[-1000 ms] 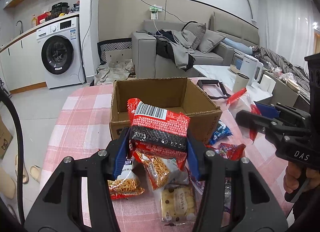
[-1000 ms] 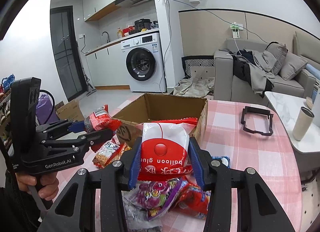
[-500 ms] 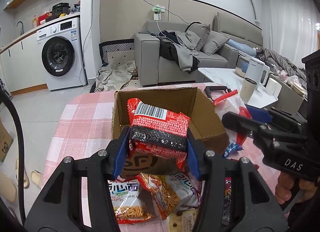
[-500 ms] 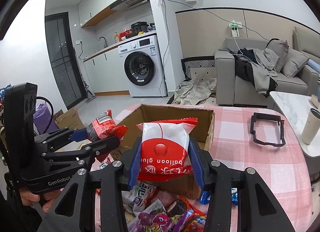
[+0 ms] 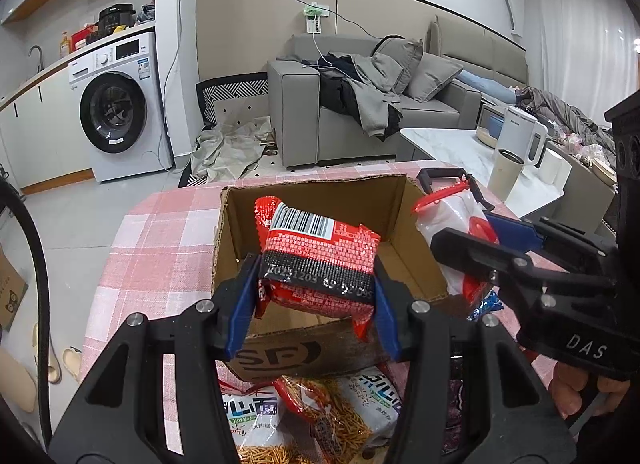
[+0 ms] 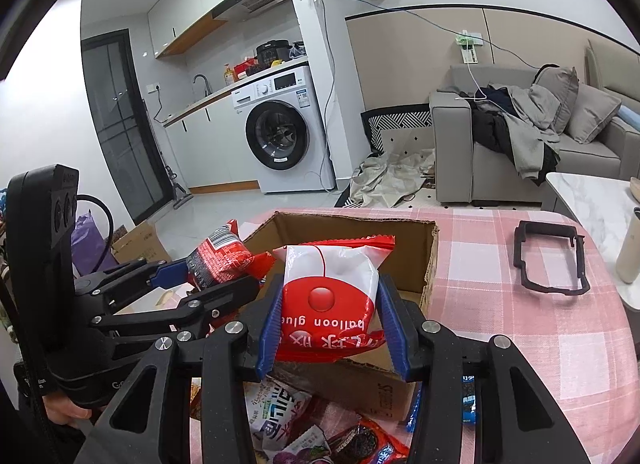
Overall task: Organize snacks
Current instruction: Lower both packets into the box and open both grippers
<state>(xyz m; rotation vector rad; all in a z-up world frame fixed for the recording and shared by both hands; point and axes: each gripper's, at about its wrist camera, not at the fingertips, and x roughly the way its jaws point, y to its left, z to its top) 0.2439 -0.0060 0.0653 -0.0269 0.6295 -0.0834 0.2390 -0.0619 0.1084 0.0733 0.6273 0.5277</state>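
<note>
Both my grippers have carried their loads forward since a second ago: the cardboard box [image 5: 320, 224], which sat beyond the packets, now lies right under them. My left gripper [image 5: 316, 300] is clamped on the red barcode packet [image 5: 320, 252], holding it over the open box, just past the near wall. My right gripper [image 6: 330, 324] squeezes the red-and-white balloon glue bag [image 6: 328, 292] at the box's near right corner, above the rim. That's two packets in the air, one per gripper, and one box, whose visible floor is bare. Loose snack packets [image 5: 320, 416] lie on the pink checked tablecloth [image 6: 520, 328] in front of the box; I count at least four, partly hidden. One black plastic frame [image 6: 550, 260] lies well right of the box.
</note>
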